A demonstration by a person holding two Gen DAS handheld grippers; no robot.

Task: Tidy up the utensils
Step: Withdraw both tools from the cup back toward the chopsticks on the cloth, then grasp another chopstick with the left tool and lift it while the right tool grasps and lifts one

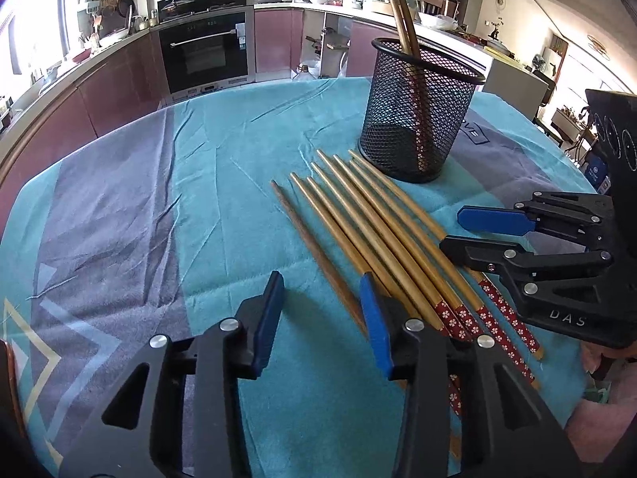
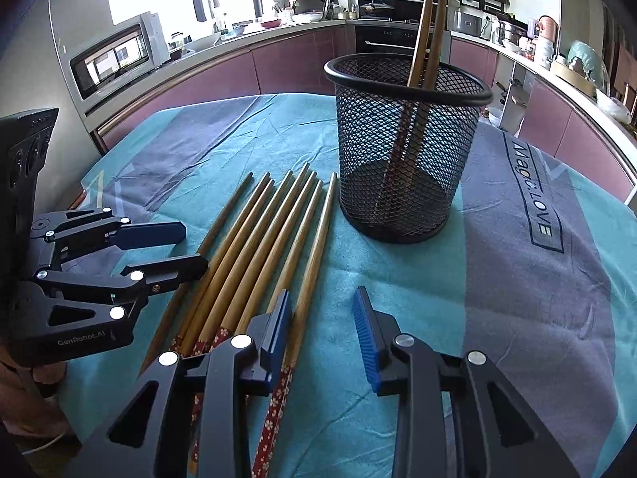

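- Right now the left gripper (image 1: pixel 322 298) is hovering low over the teal and grey cloth (image 1: pixel 167 183), its blue pads standing partly apart with nothing pressed between them.
- Lying just ahead of it, a row of loose chopsticks (image 1: pixel 366 223) is fanning away from its right finger toward the far side of the table; the darkest stick is running into the gap between its fingers, and no pad is touching it.
- Sitting beyond the chopstick tips, ahead and to the right of that gripper, a black mesh holder (image 1: pixel 422 115) is standing upright with two chopsticks leaning inside it.
- Meanwhile the right gripper (image 2: pixel 322 318) is also hanging over the cloth (image 2: pixel 398 279), jaws narrow but not closed, with bare fabric showing between the pads.
- Its left finger is sitting over the red flowered handle ends of the chopsticks (image 2: pixel 274 239), which are stretching away ahead and to its left; whether that finger is touching them I cannot tell.
- The mesh holder (image 2: pixel 406 151) is standing ahead of this gripper, slightly to its right, just past the chopstick tips, the two sticks inside (image 2: pixel 428 40) poking well above its rim.
- Each gripper is showing at the edge of the other's view, on opposite sides of the row.
- A person's fingers (image 2: pixel 43 374) are wrapping the left gripper's handle.
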